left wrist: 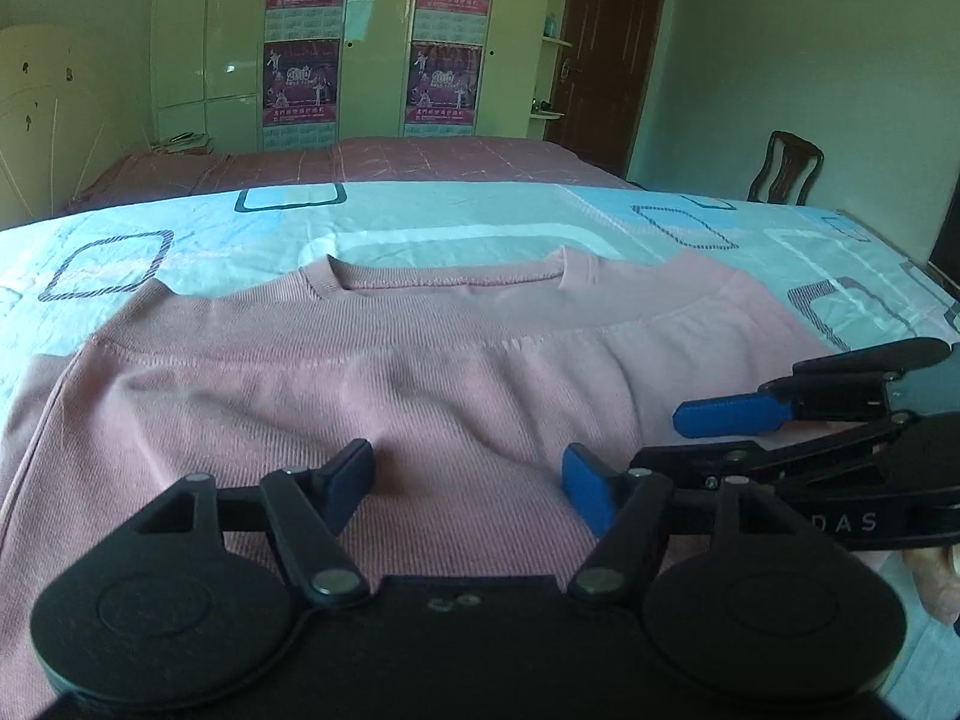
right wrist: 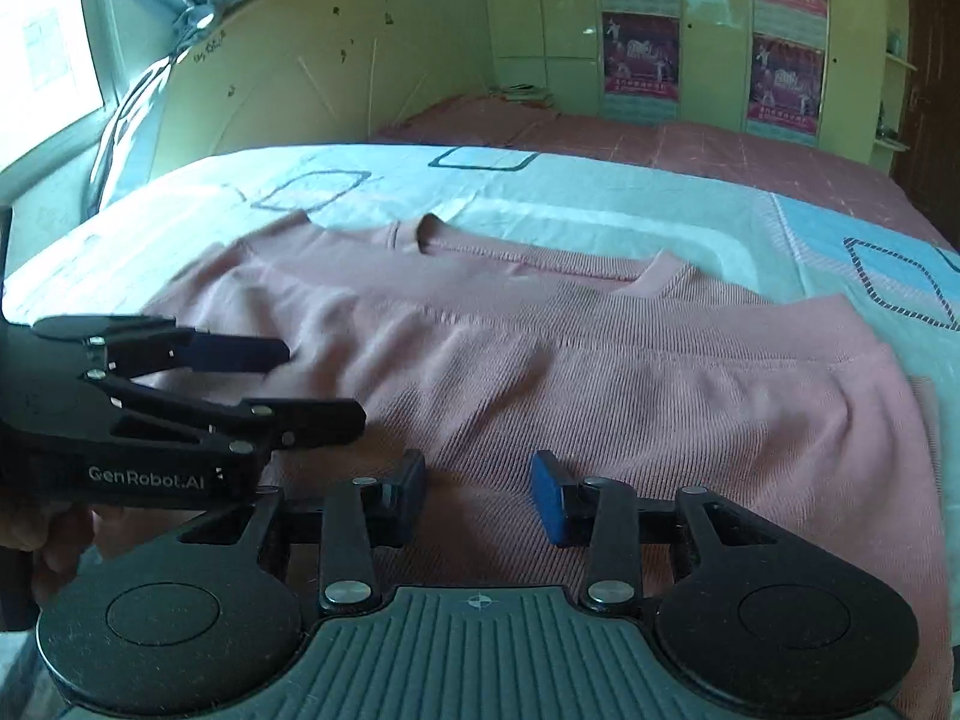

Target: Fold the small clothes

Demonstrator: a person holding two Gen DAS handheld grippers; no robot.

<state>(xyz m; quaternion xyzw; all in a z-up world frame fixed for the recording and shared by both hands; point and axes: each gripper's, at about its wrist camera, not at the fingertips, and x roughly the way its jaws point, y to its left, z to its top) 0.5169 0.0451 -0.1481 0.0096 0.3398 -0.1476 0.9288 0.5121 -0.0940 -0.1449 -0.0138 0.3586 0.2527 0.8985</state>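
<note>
A pink ribbed sweater [left wrist: 360,384] lies flat on the bed, collar at the far side, with its lower part folded up toward the collar. It also shows in the right wrist view [right wrist: 630,384]. My left gripper [left wrist: 468,480] is open, its blue pads just above the near fold of the sweater, holding nothing. My right gripper [right wrist: 480,492] is open over the same near edge, empty. The right gripper also shows at the right of the left wrist view [left wrist: 654,438], and the left gripper at the left of the right wrist view [right wrist: 300,378].
The sweater rests on a light blue sheet [left wrist: 480,222] with square patterns. Behind it is a pink bedspread [left wrist: 390,165], wardrobes with posters [left wrist: 300,36], a brown door [left wrist: 612,54] and a wooden chair [left wrist: 786,171]. A window with a curtain [right wrist: 144,90] is at the left.
</note>
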